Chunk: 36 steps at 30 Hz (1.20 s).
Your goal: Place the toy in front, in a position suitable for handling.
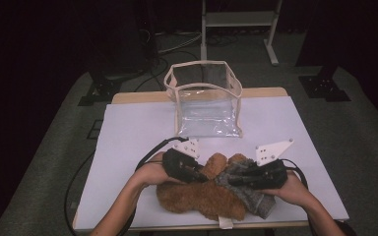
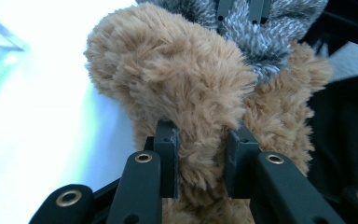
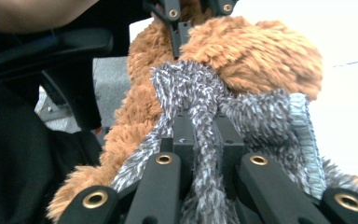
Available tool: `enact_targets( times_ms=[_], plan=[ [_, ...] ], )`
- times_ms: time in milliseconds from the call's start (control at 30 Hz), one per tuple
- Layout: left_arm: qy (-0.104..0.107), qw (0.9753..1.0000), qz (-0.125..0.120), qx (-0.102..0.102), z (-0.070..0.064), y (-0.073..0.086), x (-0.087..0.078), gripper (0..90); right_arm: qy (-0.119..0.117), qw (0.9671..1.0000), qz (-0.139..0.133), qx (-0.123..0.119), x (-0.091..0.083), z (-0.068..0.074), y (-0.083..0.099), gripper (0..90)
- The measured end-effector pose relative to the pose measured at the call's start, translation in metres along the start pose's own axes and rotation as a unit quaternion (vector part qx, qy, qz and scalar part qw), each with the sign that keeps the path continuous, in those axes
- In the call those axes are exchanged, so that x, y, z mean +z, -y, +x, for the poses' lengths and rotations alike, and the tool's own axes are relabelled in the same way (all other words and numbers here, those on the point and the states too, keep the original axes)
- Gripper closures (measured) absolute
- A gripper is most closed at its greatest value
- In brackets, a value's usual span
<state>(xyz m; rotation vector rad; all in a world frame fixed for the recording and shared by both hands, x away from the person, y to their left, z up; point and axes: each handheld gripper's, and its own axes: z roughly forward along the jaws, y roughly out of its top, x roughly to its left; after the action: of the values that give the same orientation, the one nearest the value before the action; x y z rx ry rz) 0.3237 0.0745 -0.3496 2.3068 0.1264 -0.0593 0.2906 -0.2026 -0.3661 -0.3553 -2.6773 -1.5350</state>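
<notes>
A brown plush toy (image 1: 197, 199) lies at the near edge of the white table, with a grey fuzzy cloth (image 1: 248, 194) over its right side. My left gripper (image 1: 204, 176) is shut on a fold of the brown plush toy (image 2: 177, 79); its fingers (image 2: 168, 158) pinch the fur. My right gripper (image 1: 229, 181) is shut on a bunched ridge of the grey cloth (image 3: 205, 116), with the brown plush toy (image 3: 256, 51) just beyond. The two grippers face each other, tips close together over the toy.
A clear plastic bag with a beige rim (image 1: 204, 96) stands open at the far middle of the white table top (image 1: 128, 132). A metal stand (image 1: 238, 19) rises behind the table. Cables trail from both grippers.
</notes>
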Motion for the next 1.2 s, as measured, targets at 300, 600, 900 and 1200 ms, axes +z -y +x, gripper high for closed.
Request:
enact_targets(
  times_ms=[300,600,900,1200],
  plan=[
    [-0.06,0.9973,-0.042,0.004,0.025,-0.029,-0.016,72.8,0.044,0.999,0.001,0.004,-0.02,-0.037,-0.031,81.5],
    [-0.104,0.9934,-0.042,0.022,0.037,-0.038,-0.023,71.6,0.063,0.998,-0.002,0.006,-0.024,-0.066,-0.054,81.5],
    [-0.07,0.9975,-0.01,-0.003,0.01,0.006,-0.021,54.9,0.002,0.9987,0.047,-0.021,0.026,-0.035,-0.029,81.9],
    [-0.071,0.9959,0.056,0.005,-0.008,0.029,-0.018,41.7,-0.003,0.9939,0.078,-0.078,0.043,0.005,-0.028,81.9]
  ],
)
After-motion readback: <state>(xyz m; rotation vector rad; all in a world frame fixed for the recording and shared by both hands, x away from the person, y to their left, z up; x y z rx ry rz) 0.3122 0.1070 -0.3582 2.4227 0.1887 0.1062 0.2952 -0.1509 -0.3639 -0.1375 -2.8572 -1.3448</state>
